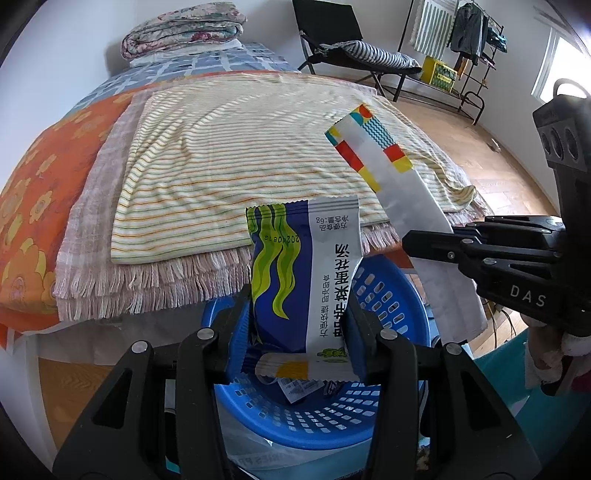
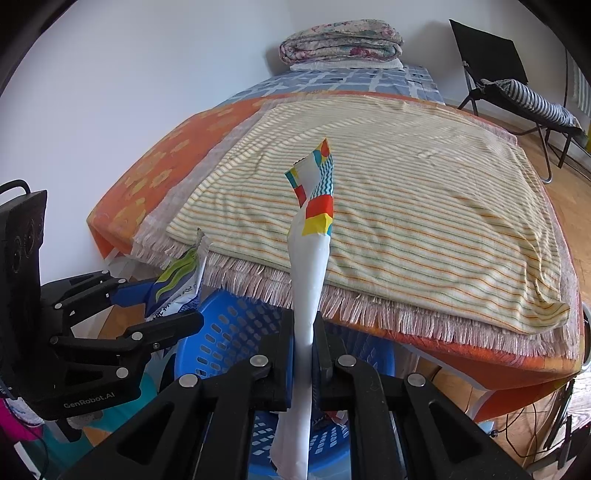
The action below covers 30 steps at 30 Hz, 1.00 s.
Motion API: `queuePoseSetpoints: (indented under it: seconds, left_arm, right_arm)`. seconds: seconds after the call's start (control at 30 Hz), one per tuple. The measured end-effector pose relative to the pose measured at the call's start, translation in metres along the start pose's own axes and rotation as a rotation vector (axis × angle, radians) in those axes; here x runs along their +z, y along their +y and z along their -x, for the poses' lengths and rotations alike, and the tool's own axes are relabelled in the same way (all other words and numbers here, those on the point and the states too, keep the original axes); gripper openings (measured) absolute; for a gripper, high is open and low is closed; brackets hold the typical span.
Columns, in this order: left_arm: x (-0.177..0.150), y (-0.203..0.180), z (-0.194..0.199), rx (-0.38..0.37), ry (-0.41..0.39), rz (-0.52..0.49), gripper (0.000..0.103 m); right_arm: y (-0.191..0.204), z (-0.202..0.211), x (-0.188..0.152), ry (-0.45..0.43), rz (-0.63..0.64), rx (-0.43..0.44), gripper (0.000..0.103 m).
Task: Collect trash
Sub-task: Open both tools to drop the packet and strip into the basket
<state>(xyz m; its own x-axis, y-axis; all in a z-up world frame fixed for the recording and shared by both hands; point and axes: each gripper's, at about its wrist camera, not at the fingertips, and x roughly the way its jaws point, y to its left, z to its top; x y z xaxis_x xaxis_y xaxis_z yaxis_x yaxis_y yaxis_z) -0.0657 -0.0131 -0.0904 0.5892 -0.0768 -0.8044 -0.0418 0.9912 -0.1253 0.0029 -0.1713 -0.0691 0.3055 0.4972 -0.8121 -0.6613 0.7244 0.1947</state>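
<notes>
Seaweed packet (image 1: 295, 266) clamped in left hand-held gripper (image 1: 299, 332); right hand-held gripper (image 2: 303, 354) clamps white wrapper (image 2: 308, 266) (over blue basket (image 1: 391, 302)).

Right gripper (image 2: 303, 354) pinches white wrapper (image 2: 308, 280) above blue basket (image 2: 229, 332).

Open blue basket (image 1: 388, 295) below, fringed bed edge (image 1: 147, 280) crowding its far rim.

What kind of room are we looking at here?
Most likely a bedroom at home: a bed spread with a striped blanket, a folded quilt at its far end, and a clothes rack by the window.
</notes>
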Motion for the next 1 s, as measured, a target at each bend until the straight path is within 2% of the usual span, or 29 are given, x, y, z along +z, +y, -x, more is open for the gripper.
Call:
queuePoseSetpoints:
  seconds: [0.37, 0.43, 0.47, 0.63, 0.7, 0.83, 0.93, 1.0]
  left_arm:
    - [-0.003, 0.001, -0.008, 0.004, 0.03, 0.008, 0.054]
    - [-0.003, 0.002, -0.008, 0.006, 0.033, 0.01, 0.055]
    - [-0.003, 0.002, -0.009, 0.005, 0.035, 0.012, 0.055]
    - [-0.005, 0.005, -0.009, 0.009, 0.04, 0.02, 0.055]
    - [-0.006, 0.007, -0.01, 0.011, 0.043, 0.022, 0.055]
    - [-0.008, 0.008, -0.011, 0.017, 0.051, 0.025, 0.055]
    - [-0.01, 0.01, -0.012, 0.023, 0.06, 0.027, 0.055]
    - [-0.011, 0.011, -0.013, 0.029, 0.062, 0.03, 0.063]
  right_arm:
    - [0.001, -0.007, -0.005, 0.03, 0.001, -0.001, 0.011]
    - [0.0, -0.009, -0.005, 0.038, -0.003, 0.001, 0.019]
    - [-0.001, -0.01, -0.005, 0.044, -0.005, 0.003, 0.028]
    - [-0.001, -0.013, -0.009, 0.063, -0.003, -0.003, 0.036]
    - [-0.002, -0.013, -0.01, 0.067, -0.008, -0.005, 0.05]
    - [-0.002, -0.013, -0.012, 0.066, -0.006, -0.011, 0.057]
    - [-0.001, -0.012, -0.013, 0.063, -0.005, -0.022, 0.067]
    - [-0.003, -0.01, -0.013, 0.059, -0.006, -0.029, 0.073]
